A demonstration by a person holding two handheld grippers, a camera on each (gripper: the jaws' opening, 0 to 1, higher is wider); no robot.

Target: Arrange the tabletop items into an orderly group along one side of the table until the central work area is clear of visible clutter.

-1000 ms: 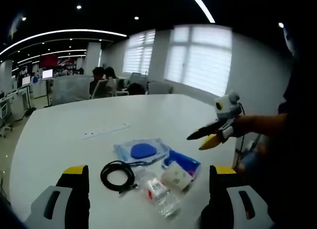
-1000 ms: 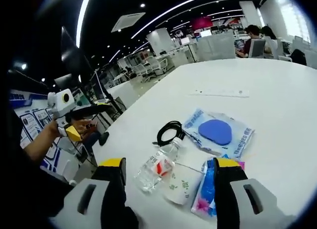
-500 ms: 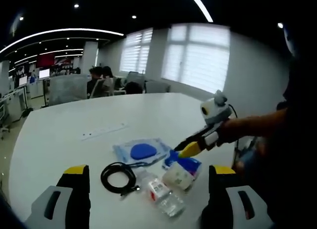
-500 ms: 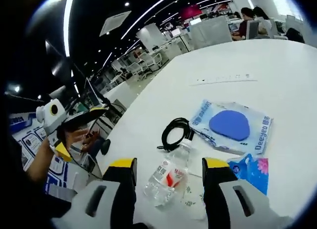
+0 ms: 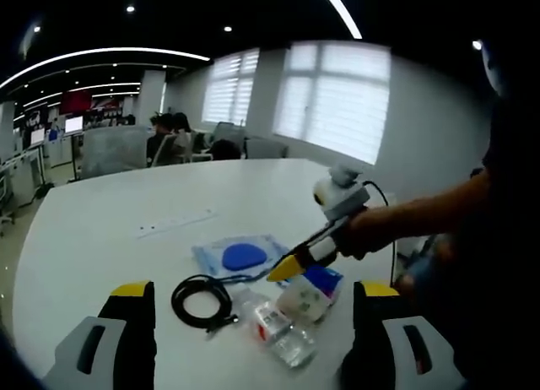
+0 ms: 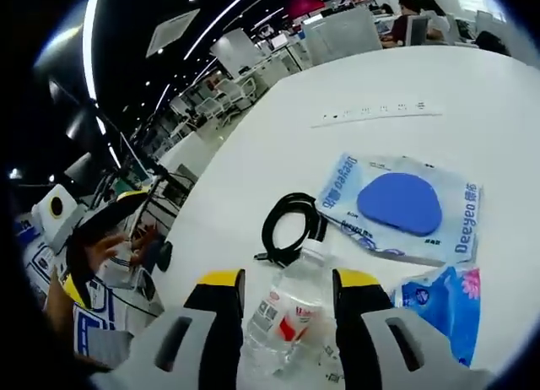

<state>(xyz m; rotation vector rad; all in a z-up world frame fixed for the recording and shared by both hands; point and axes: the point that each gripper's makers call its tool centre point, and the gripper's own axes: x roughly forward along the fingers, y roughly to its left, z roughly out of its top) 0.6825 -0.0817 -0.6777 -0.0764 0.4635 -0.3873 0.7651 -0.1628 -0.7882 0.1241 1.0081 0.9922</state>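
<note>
I am bringing the right gripper (image 6: 278,310) down over the clear plastic water bottle with the red and white label (image 6: 289,314), and the jaws are standing open with nothing held, one yellow-tipped jaw on each side of the bottle's body. In the right gripper view the bottle is lying on its side on the white table (image 6: 253,154), its long axis running straight away from me along the line of the jaws, white cap pointing forward toward the coiled black cable (image 6: 289,228) just ahead. That alignment is what I am judging the coming pinch by: the jaws should close across the narrow width, not the length. Forward and to the right of the jaws the flat clear packet holding a blue pad (image 6: 398,206) is lying, and close off the right jaw the blue floral tissue pack (image 6: 439,297) is sitting. In the left gripper view my left gripper (image 5: 253,322) is hanging back, jaws wide apart and empty, with the bottle (image 5: 278,331) between and ahead of them; the right gripper (image 5: 291,266) is plainly the nearer one.
</note>
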